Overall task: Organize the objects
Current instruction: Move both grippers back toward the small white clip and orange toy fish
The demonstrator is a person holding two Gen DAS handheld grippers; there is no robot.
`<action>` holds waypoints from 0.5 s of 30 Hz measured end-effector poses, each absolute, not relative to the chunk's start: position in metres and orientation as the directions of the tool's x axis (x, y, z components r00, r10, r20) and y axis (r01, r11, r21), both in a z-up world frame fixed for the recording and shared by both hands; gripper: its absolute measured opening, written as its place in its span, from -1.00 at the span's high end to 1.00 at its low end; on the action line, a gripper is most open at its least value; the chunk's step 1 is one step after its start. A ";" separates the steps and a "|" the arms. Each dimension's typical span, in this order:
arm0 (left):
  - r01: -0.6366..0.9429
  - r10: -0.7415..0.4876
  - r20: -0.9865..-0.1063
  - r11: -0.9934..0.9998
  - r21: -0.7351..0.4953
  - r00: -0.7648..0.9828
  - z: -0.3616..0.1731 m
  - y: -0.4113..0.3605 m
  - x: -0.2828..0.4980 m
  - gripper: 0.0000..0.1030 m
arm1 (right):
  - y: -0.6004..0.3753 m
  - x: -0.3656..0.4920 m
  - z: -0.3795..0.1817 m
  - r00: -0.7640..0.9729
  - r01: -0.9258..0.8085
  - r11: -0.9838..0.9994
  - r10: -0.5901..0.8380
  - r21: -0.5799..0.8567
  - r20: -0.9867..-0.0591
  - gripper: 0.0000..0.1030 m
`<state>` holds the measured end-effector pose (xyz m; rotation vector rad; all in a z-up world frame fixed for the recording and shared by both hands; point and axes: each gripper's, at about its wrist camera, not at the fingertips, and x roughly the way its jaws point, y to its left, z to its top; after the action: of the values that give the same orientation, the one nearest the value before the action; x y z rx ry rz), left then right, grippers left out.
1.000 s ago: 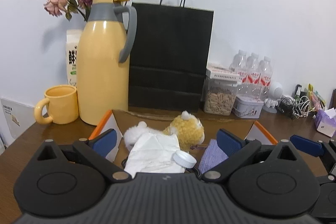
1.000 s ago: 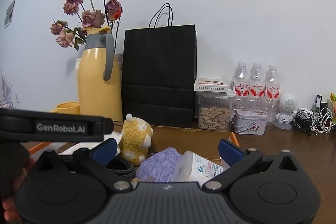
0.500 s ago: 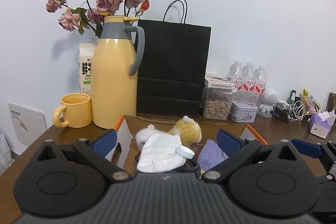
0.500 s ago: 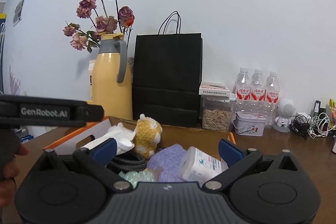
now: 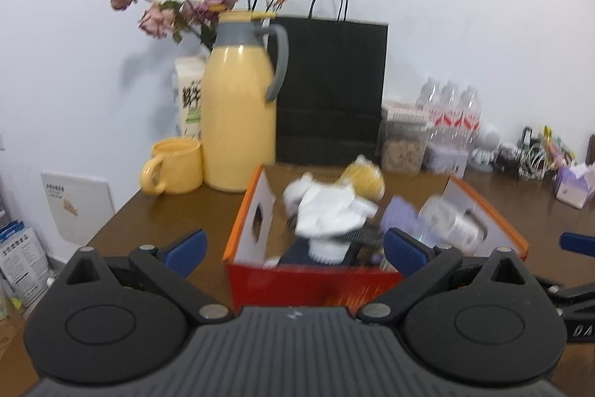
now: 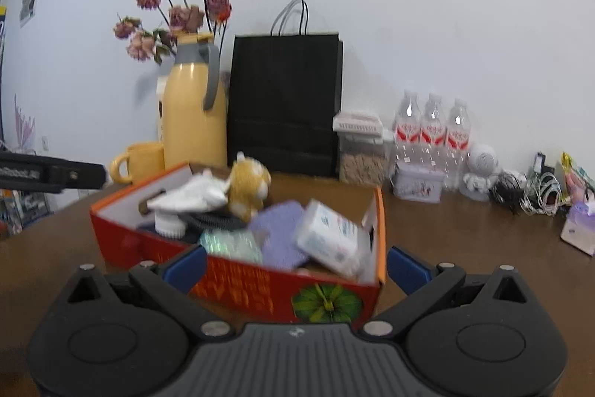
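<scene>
Just ahead of both your grippers sits the red-and-orange open cardboard box (image 6: 238, 270), full, long axis running left-right. Your right gripper (image 6: 295, 266) is nearer; left gripper (image 5: 293, 246) too is spread wide, holding nothing.

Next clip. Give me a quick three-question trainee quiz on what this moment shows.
1. True or false: the left hand-held gripper holds the plush toy.
2. Which stands directly right of the yellow thermos? A) black paper bag B) water bottles C) yellow mug
3. Fill in: the tissue pack lies inside the ____ box.

Key: 1 false; 2 A; 3 red.
</scene>
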<state>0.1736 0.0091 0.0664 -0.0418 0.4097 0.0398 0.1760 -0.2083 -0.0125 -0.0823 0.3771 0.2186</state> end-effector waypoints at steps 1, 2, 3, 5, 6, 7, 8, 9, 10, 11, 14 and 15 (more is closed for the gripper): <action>-0.050 0.034 -0.411 0.998 -0.029 0.911 0.062 0.011 0.171 -1.00 | -0.210 0.174 -0.016 0.902 -0.225 0.974 0.192 -0.039 -0.388 -1.00; -0.053 0.038 -0.425 0.998 -0.024 0.904 0.057 0.014 0.169 -1.00 | -0.212 0.173 -0.021 0.896 -0.222 0.974 0.188 -0.038 -0.403 -1.00; -0.058 0.043 -0.441 0.998 -0.020 0.896 0.051 0.017 0.166 -1.00 | -0.214 0.171 -0.025 0.891 -0.219 0.975 0.184 -0.037 -0.416 -1.00; -0.067 0.053 -0.472 0.998 -0.013 0.880 0.040 0.023 0.163 -1.00 | -0.218 0.170 -0.035 0.879 -0.211 0.977 0.174 -0.035 -0.445 -1.00; -0.072 0.057 -0.491 0.997 -0.010 0.869 0.033 0.026 0.162 -1.00 | -0.219 0.169 -0.040 0.873 -0.207 0.978 0.169 -0.034 -0.458 -1.00; -0.075 0.060 -0.506 0.997 -0.011 0.861 0.028 0.029 0.161 -1.00 | -0.221 0.169 -0.045 0.865 -0.203 0.979 0.164 -0.032 -0.474 -1.00; -0.080 0.062 -0.519 0.997 -0.013 0.852 0.023 0.032 0.160 -1.00 | -0.222 0.169 -0.050 0.859 -0.199 0.979 0.160 -0.029 -0.486 -1.00; -0.086 0.065 -0.532 0.996 -0.015 0.844 0.017 0.036 0.159 -1.00 | -0.223 0.169 -0.054 0.852 -0.196 0.980 0.156 -0.027 -0.500 -1.00; -0.092 0.069 -0.541 0.996 -0.017 0.838 0.013 0.038 0.158 -1.00 | -0.224 0.170 -0.057 0.845 -0.190 0.981 0.151 -0.025 -0.514 -1.00; -0.100 0.072 -0.551 0.995 -0.021 0.831 0.008 0.042 0.157 -1.00 | -0.225 0.171 -0.061 0.839 -0.184 0.983 0.145 -0.022 -0.525 -1.00; -0.116 0.076 -0.572 0.993 -0.033 0.817 -0.002 0.048 0.158 -1.00 | -0.224 0.175 -0.066 0.829 -0.175 0.984 0.137 -0.020 -0.543 -1.00; -0.120 0.077 -0.578 0.992 -0.037 0.812 -0.005 0.050 0.159 -1.00 | -0.223 0.177 -0.067 0.826 -0.172 0.985 0.133 -0.019 -0.547 -1.00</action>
<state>0.1585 0.0501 -0.0050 -0.0726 0.6141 0.1049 0.1766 -0.2232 -0.0668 -0.0685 0.5758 0.1622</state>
